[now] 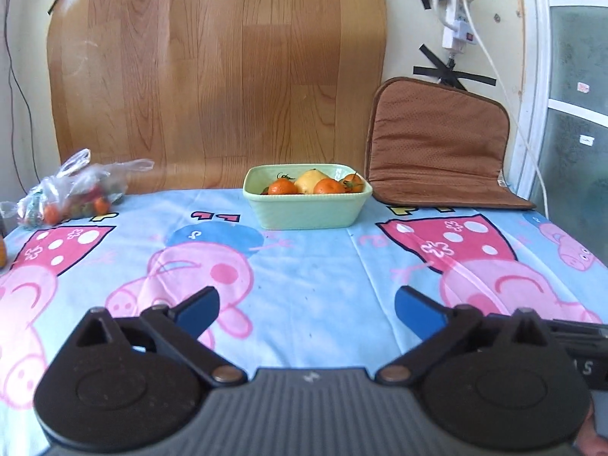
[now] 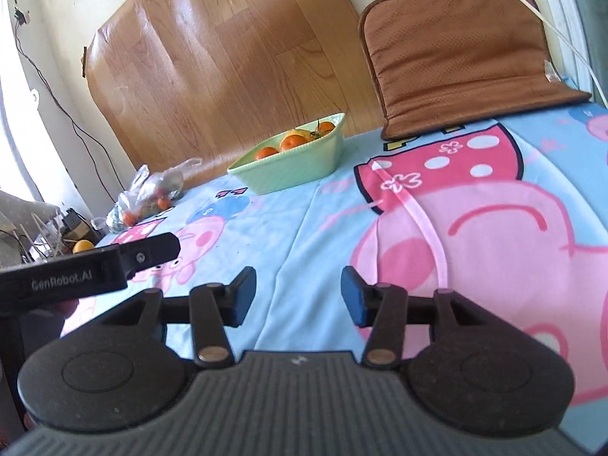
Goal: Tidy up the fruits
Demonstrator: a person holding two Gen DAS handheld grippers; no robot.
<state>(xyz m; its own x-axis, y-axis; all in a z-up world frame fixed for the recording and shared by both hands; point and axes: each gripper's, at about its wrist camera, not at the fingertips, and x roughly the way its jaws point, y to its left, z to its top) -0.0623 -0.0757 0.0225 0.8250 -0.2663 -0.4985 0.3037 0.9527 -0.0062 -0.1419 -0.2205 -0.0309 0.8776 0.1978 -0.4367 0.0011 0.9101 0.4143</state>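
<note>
A pale green bowl (image 1: 307,209) stands at the far middle of the table, holding several oranges (image 1: 283,186) and a yellow fruit (image 1: 309,180). The same bowl (image 2: 288,163) shows tilted in the right wrist view. A clear plastic bag of fruit (image 1: 72,193) lies at the far left edge, seen as well as the bag (image 2: 152,193) in the right wrist view. My left gripper (image 1: 307,309) is wide open over bare cloth, well short of the bowl. My right gripper (image 2: 298,296) stands open too, nothing between its blue pads. The left gripper's black body (image 2: 87,269) crosses that view at the left.
A cartoon-print blue tablecloth (image 1: 323,285) covers the table. A brown cushion (image 1: 437,144) leans on the wall at the back right, a wood-grain sheet (image 1: 216,76) behind the bowl. A lone orange fruit (image 2: 83,246) sits off the table's left edge among clutter. Cables and a power strip (image 1: 458,19) hang at right.
</note>
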